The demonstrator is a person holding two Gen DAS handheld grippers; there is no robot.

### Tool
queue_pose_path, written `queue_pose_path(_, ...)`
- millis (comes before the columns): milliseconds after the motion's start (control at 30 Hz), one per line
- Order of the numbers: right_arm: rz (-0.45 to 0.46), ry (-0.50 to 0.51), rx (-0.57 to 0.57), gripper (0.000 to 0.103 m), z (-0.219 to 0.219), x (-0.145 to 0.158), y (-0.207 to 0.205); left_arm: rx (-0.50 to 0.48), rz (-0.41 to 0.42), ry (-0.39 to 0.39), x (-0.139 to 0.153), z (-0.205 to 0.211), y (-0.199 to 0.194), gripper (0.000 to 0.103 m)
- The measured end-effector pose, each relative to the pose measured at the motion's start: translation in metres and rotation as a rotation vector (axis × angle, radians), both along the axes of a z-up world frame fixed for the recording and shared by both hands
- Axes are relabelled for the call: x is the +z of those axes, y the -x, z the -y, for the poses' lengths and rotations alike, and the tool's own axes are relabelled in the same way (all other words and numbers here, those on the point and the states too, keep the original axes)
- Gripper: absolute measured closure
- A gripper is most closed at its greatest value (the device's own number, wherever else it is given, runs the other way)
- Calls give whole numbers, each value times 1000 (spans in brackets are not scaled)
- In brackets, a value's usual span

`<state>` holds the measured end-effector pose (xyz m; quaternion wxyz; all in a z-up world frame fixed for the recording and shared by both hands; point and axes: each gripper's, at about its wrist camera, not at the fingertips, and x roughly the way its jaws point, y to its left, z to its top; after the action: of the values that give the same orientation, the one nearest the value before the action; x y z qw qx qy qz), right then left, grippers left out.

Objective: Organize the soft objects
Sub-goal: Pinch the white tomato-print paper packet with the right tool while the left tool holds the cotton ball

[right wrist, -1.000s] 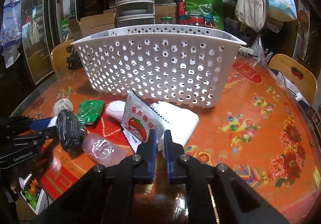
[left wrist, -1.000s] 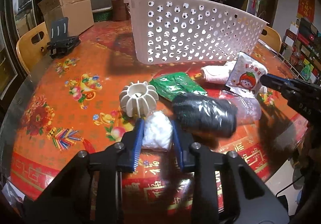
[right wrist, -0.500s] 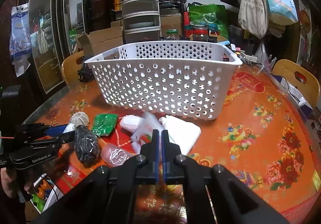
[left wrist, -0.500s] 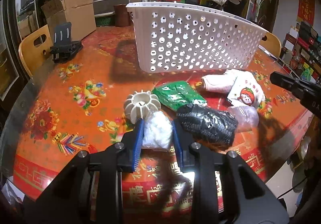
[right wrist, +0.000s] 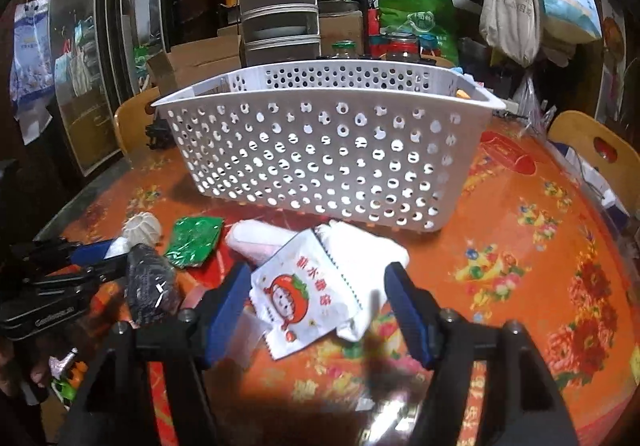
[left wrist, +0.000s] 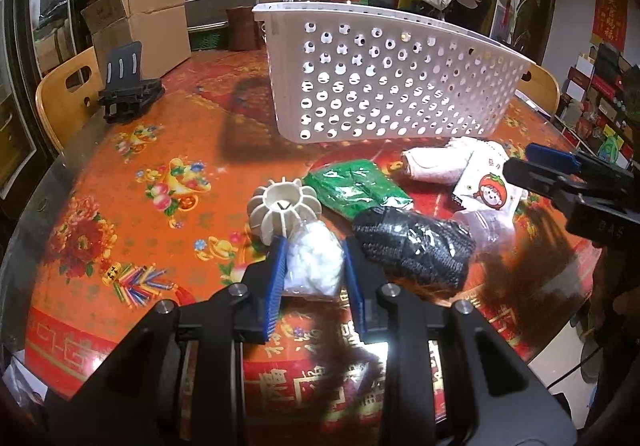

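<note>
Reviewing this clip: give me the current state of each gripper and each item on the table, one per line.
Left gripper: shut on the white bag.
Right gripper: open, fingers either side of the snack packet.
Basket: upright, contents not visible.
Black bundle: lying on the table, ungripped.
Green packet: lying flat.
White towel: partly under the snack packet.

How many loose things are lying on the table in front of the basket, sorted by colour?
White: 4, the ribbed ball, the bag of white stuffing, the rolled towel, the tomato-print packet
Green: 1, the foil packet
Black: 1, the knit bundle
Clear: 1, the plastic bag
Total: 7
</note>
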<state>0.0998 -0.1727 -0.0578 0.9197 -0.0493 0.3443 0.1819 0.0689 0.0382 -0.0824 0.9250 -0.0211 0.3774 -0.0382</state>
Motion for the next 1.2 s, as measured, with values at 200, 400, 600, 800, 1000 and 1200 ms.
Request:
queue_pose_path(200, -44, 58, 30, 33, -14, -13, -9, -4, 1, 12, 0, -1, -1, 77)
queue_pose_path(400, -40, 83, 27, 74, -15, -19, -5, 1, 0, 18, -1, -4, 0, 77)
queue_pose_path(600, -29, 81, 56, 93, -12, -20, 5, 2, -1, 12, -2, -3, 0, 77)
queue_pose_path(800, -10, -12, 81, 102, -1, -6, 16, 3, -1, 4, -1, -1, -1, 77)
queue_pose_path(1000, 41, -58, 81, 102, 8, 18, 28, 2, 14, 2, 6, -1, 1, 77)
queue_pose_path(1200, 66, -66, 77, 102, 9, 33, 29, 2, 35, -13, 15, 0, 3, 77)
